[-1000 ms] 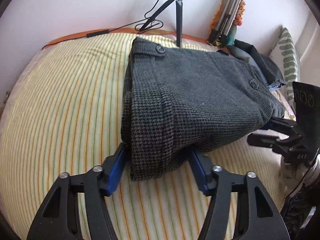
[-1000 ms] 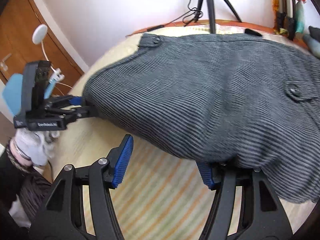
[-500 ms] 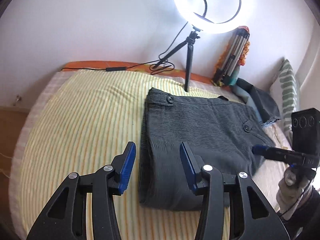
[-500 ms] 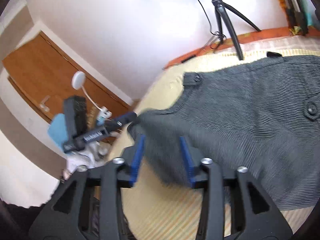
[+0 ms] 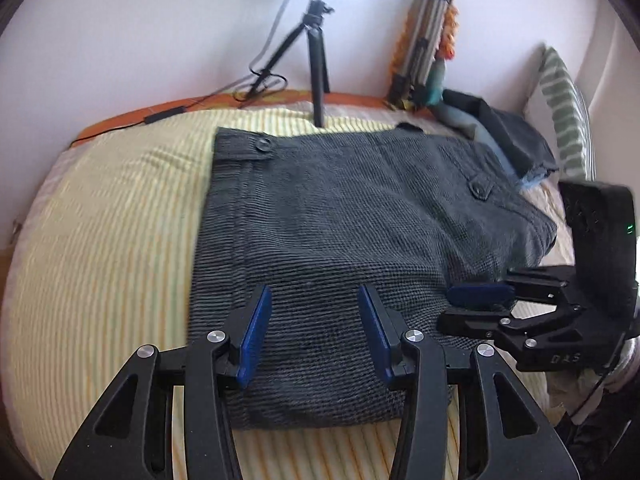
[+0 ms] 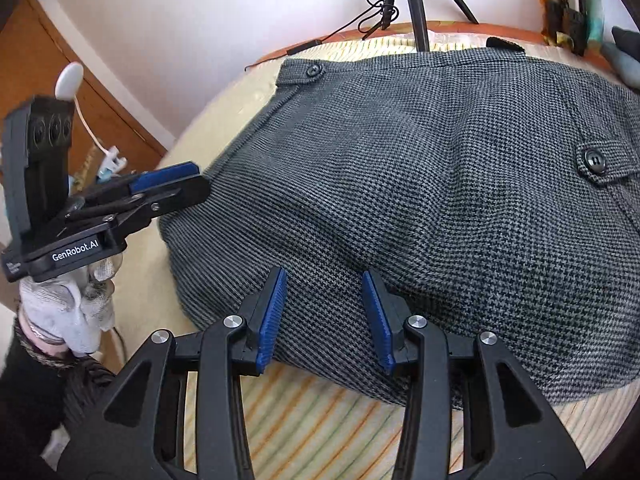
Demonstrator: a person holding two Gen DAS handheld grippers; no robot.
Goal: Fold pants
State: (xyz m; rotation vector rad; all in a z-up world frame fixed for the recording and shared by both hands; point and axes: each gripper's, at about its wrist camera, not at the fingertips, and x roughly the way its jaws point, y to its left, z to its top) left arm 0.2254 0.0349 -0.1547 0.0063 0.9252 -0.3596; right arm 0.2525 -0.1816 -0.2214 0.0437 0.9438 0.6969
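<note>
The grey houndstooth pants (image 5: 352,240) lie folded into a compact stack on the yellow striped bed (image 5: 104,248), waistband button at the far left. They also fill the right wrist view (image 6: 420,184). My left gripper (image 5: 314,334) is open and empty, hovering over the near edge of the fold. My right gripper (image 6: 324,316) is open and empty over the near edge too. In the left wrist view the right gripper (image 5: 480,300) sits at the stack's right side. In the right wrist view the left gripper (image 6: 168,184) sits at the stack's left side.
A ring light on a black tripod (image 5: 316,64) stands at the bed's far edge with cables. Dark clothes (image 5: 504,136) and a striped pillow (image 5: 564,112) lie at the far right. A wooden door (image 6: 80,92) is to the left of the bed.
Both grippers let go of the pants, lifted away, then came back down. They are now open over the near edge of the folded stack. The pants stay flat.
</note>
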